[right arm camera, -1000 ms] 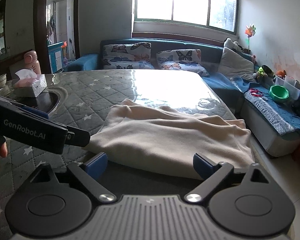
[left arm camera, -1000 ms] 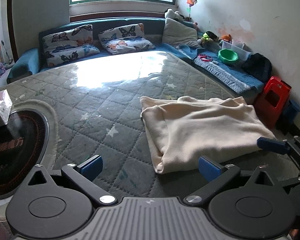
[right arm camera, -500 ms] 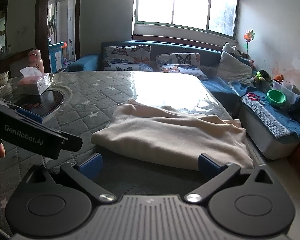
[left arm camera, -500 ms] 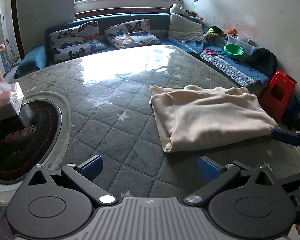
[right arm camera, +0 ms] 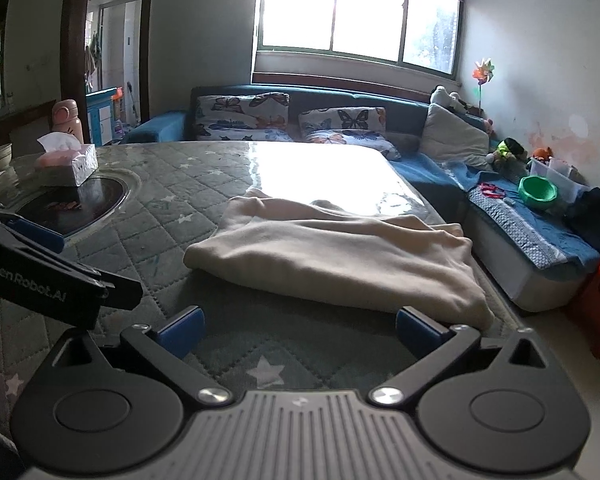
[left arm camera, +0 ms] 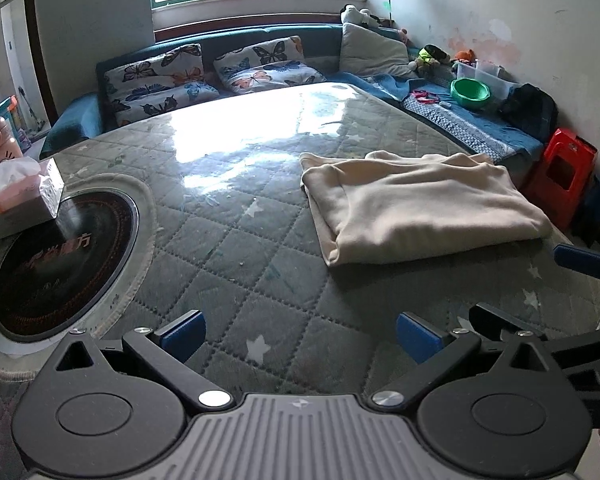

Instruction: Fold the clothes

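Nearest the cameras, both tools are spread wide with nothing in them. The left gripper (left arm camera: 298, 334) has its 2 blue pads well apart over bare quilt, and the right gripper (right arm camera: 298, 330) is just as wide, its right-hand pad sitting just in front of the near edge of the garment without clamping it. In the right wrist view the left gripper pokes in from the left edge as a black bar with white lettering.

A bit further in, the cream garment (left arm camera: 416, 212) lies folded into a rough rectangle on the right side of the quilted table cover (left arm camera: 228, 248), close to the table's right edge. The fold looks a little lumpy along the far side.

Off to the left there's a round dark cooktop (left arm camera: 56, 264) set into the table, with a tissue box (left arm camera: 24, 196) on its far rim and a pink bottle (right arm camera: 67, 119) just beyond that.

Far end: a blue sofa (right arm camera: 332, 98) under the window with 2 butterfly cushions (left arm camera: 160, 80), a grey pillow, and down the right side a green bowl (left arm camera: 471, 94) and a red stool (left arm camera: 562, 176) on the floor.
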